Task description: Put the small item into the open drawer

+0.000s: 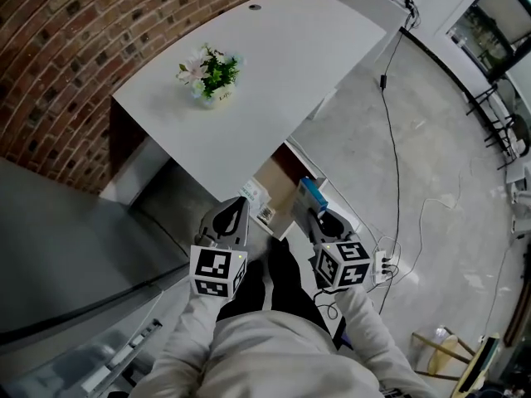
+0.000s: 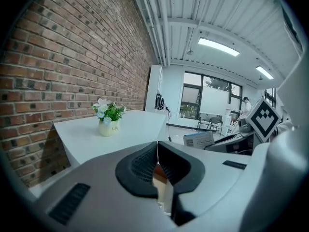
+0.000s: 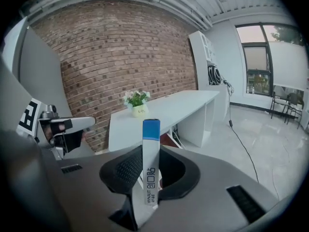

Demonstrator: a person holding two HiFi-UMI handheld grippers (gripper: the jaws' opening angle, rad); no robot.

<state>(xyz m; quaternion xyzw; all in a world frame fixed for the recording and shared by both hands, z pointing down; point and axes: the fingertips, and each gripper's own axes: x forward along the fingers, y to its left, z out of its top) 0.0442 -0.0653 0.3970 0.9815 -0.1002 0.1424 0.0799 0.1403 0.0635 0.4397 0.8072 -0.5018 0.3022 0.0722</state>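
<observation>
Counter [image 1: 282,56] top mostly bare; flower pot [image 1: 209,77] only obstacle, upper left of centre. Brick wall [image 1: 66,48] closes upper left. Drawer [image 1: 279,185] open at frame centre, white packet [image 1: 252,194] at its left edge. Floor [image 1: 448,164] at right open, cable [image 1: 390,139] crossing.

Seen from above, the left arm [image 1: 184,338] and right arm [image 1: 371,326] come up from the lower middle of the frame in pale sleeves, held forward side by side. The left tool [image 1: 236,212] has its jaws pressed together with nothing between them. The right tool [image 1: 319,215], just beside it, grips a slim blue-topped box [image 3: 150,153] that stands upright between its jaws.
</observation>
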